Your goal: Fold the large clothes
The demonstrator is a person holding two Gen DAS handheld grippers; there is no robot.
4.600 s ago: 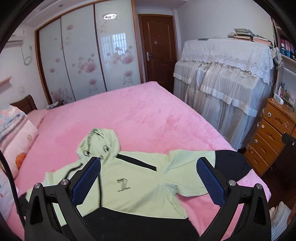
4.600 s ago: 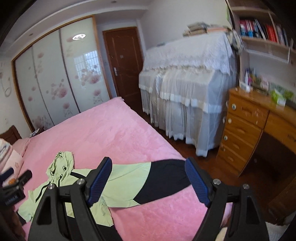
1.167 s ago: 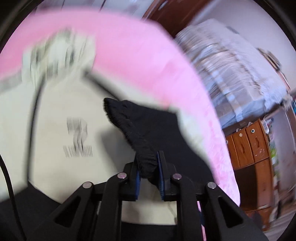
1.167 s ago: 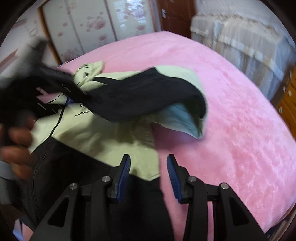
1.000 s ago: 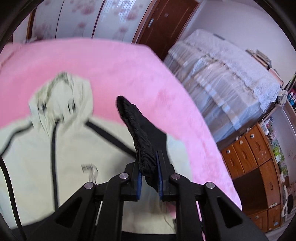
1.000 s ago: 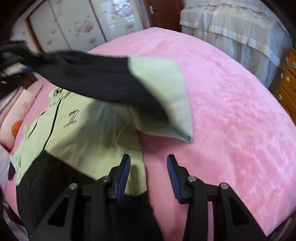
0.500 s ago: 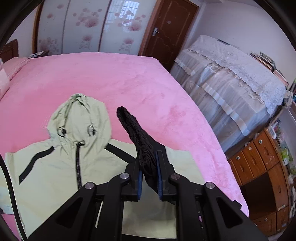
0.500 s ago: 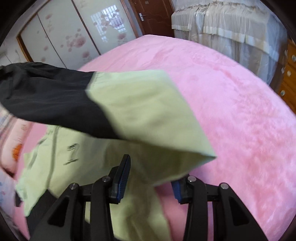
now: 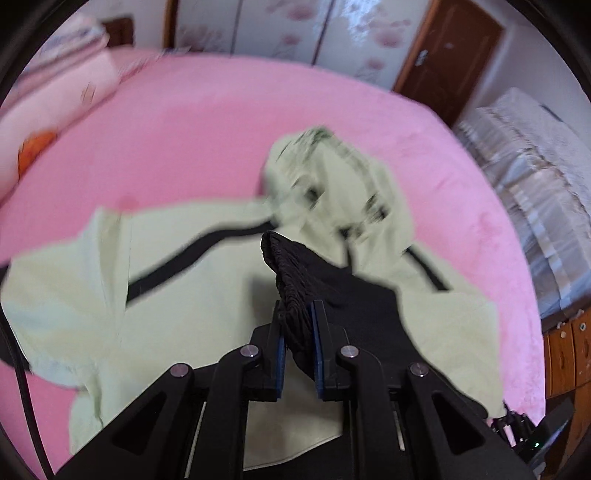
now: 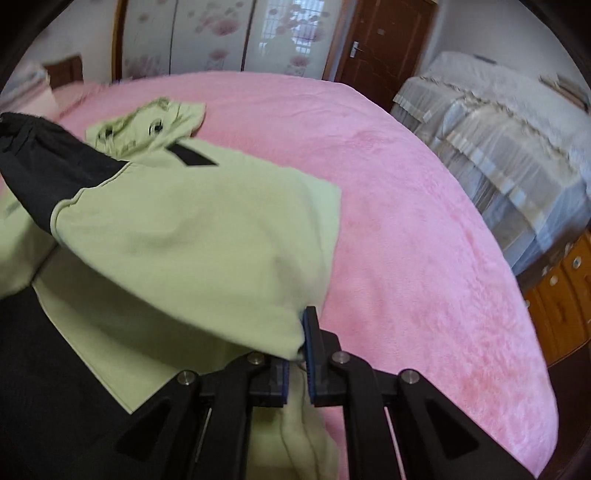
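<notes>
My left gripper (image 9: 297, 325) pinches the hoodie's black sleeve cuff (image 9: 284, 273); my right gripper (image 10: 297, 354) clamps the green sleeve fold (image 10: 207, 243). The hoodie (image 9: 184, 295) lies on the pink bed (image 10: 424, 221) near its front edge.

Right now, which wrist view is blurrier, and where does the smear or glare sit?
Left wrist: heavier motion blur, the hood and wardrobe doors smeared, though the left gripper and black cuff stay sharp. Right wrist: mostly crisp, light smear on the covered furniture at the rim; window reflected in the wardrobe door. Both show fisheye bowing.
</notes>
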